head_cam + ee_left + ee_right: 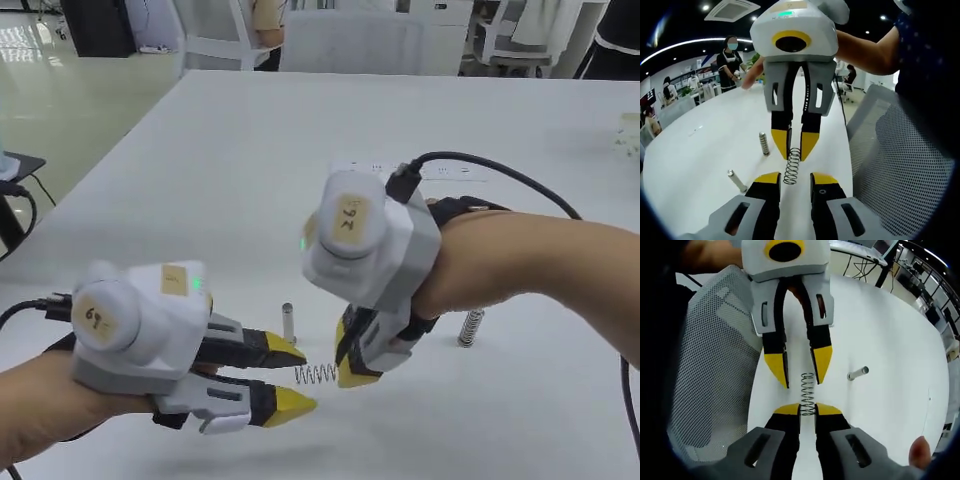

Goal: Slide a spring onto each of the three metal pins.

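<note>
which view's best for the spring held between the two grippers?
Right gripper view: the spring runs centred and full length, coils distinct, one end pinched in the jaws of the right gripper. Left gripper view also shows the whole spring, slightly tilted. Head view shows the spring small, coils hard to resolve.

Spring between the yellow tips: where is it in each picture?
Head view: spring low centre, between left gripper and right gripper.
Left gripper view: spring centre, at its own jaw tips.
Right gripper view: spring centre, pinched in its own jaws.
Shared landmark: bare metal pin.
</note>
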`<state>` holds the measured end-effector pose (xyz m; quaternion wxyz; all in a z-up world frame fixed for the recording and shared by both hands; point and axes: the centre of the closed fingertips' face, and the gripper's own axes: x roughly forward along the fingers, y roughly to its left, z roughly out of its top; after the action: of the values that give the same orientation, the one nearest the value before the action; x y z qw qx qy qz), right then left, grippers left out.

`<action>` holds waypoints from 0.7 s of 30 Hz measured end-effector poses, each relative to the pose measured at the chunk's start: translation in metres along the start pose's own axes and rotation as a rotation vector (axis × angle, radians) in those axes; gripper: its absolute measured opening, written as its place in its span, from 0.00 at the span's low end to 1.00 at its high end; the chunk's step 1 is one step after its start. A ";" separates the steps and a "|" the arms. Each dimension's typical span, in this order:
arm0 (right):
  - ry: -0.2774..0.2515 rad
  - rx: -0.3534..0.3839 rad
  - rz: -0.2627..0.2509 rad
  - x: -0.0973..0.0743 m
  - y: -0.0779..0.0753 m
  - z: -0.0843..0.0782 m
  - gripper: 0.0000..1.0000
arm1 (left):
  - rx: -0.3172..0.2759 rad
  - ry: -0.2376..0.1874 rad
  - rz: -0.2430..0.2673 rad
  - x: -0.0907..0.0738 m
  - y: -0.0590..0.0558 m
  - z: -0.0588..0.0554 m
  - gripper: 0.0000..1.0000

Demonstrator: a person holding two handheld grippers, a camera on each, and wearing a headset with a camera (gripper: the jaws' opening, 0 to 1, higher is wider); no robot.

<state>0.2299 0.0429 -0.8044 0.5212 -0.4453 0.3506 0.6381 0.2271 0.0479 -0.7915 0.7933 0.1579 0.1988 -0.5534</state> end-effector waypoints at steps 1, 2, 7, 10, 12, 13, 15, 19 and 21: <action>-0.002 0.000 0.002 0.000 0.000 0.001 0.08 | 0.005 0.001 -0.002 0.001 0.000 0.000 0.13; -0.002 0.000 0.004 0.001 0.001 0.001 0.08 | 0.007 0.001 -0.002 0.001 0.000 0.000 0.11; -0.001 0.001 0.010 0.002 0.003 0.001 0.08 | 0.015 0.003 0.002 0.002 0.001 -0.001 0.08; -0.003 0.001 0.011 0.001 0.003 0.001 0.08 | 0.030 0.010 0.010 0.003 0.002 -0.002 0.05; -0.005 0.002 0.013 0.001 0.003 0.002 0.08 | 0.036 0.012 0.012 0.004 0.003 -0.003 0.04; -0.007 0.002 0.012 0.001 0.003 0.002 0.08 | 0.038 0.014 0.012 0.004 0.003 -0.003 0.04; -0.009 0.006 0.012 0.000 0.003 0.002 0.08 | 0.040 0.017 0.013 0.004 0.003 -0.004 0.03; -0.019 0.011 0.016 -0.001 0.004 0.005 0.08 | 0.044 0.025 0.013 0.004 0.003 -0.006 0.03; -0.020 0.007 0.014 -0.002 0.004 0.006 0.08 | 0.043 0.025 0.014 0.004 0.002 -0.007 0.03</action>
<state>0.2245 0.0471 -0.8008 0.5218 -0.4344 0.3507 0.6450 0.2297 0.0488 -0.7995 0.7911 0.1833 0.1957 -0.5498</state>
